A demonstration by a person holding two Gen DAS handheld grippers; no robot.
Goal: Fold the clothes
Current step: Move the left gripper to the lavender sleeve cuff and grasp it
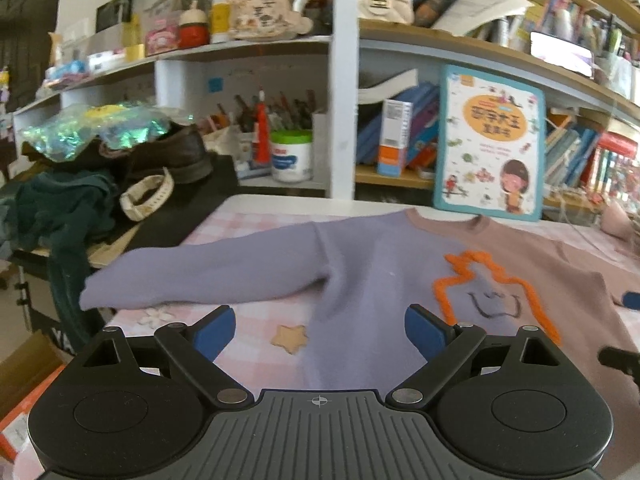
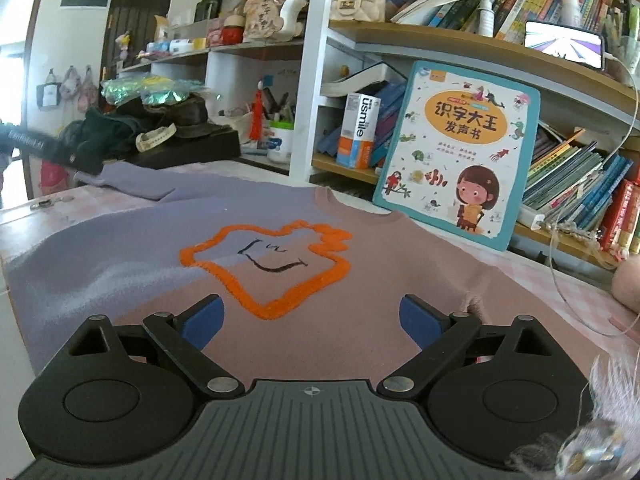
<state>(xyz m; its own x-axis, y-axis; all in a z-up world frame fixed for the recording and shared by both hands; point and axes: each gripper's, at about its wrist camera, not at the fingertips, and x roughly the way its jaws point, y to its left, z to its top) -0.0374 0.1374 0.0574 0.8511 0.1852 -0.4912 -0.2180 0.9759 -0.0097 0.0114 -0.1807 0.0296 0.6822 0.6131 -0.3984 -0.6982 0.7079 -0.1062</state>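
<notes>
A sweater [image 1: 380, 264], half lilac and half dusty pink with an orange outlined shape on its chest, lies flat, front up, on a pink checked tablecloth [image 1: 256, 320]. Its lilac sleeve [image 1: 200, 276] stretches out to the left. My left gripper [image 1: 320, 330] is open and empty, just above the lilac side near the armpit. In the right wrist view the sweater [image 2: 280, 264] fills the middle. My right gripper [image 2: 311, 318] is open and empty above the pink lower front. The right gripper's blue tip [image 1: 630, 300] shows at the left wrist view's right edge.
A children's book [image 2: 456, 156] leans against crowded bookshelves [image 2: 560, 184] right behind the collar. A pile of dark clothes, a shoe and a watch [image 1: 148, 196] sits at the table's left end. A star sticker [image 1: 289, 339] lies on the cloth.
</notes>
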